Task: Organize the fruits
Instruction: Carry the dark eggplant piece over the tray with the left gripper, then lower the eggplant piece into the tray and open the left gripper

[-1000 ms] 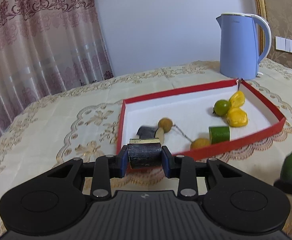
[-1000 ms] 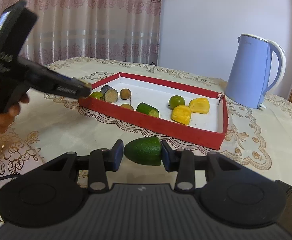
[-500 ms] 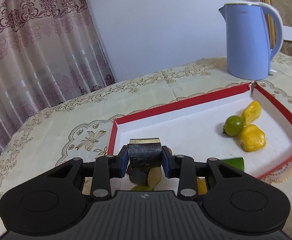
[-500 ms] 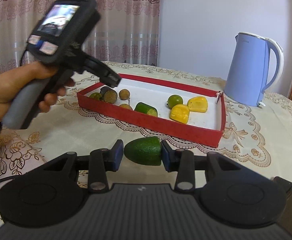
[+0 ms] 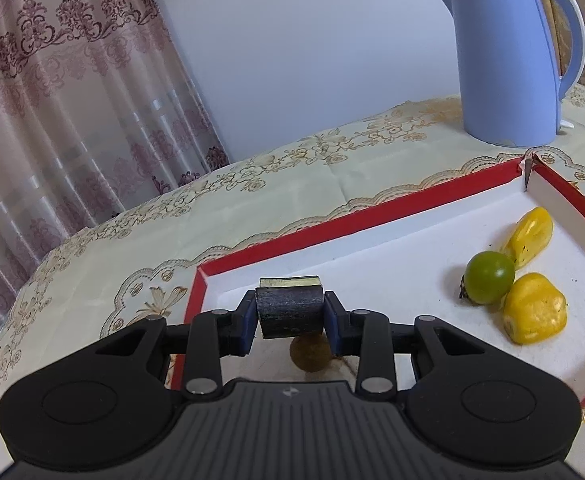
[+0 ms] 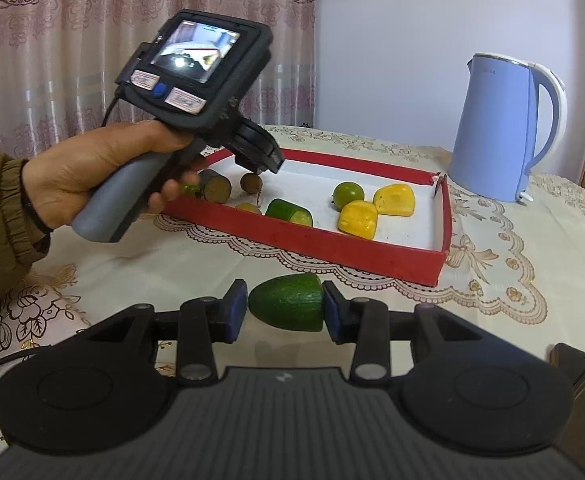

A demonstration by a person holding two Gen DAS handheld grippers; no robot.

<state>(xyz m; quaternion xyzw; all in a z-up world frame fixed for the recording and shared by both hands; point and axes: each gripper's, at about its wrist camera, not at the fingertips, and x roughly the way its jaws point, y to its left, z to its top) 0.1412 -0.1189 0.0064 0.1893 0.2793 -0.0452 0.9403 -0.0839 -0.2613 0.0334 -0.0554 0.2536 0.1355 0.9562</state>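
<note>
Dark cane piece [image 5: 290, 312] between left tongs [image 5: 291, 322]

Glossy plastic kettle [image 5: 508, 60]; embroidered cloth tablecloth [image 6: 512, 264] (matt).

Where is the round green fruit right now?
In the left wrist view, the round green fruit lies at the right of the red tray, touching two yellow pieces.

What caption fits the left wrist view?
Left gripper holds a dark cylinder piece over the red tray, beside yellow and green fruit.
</note>
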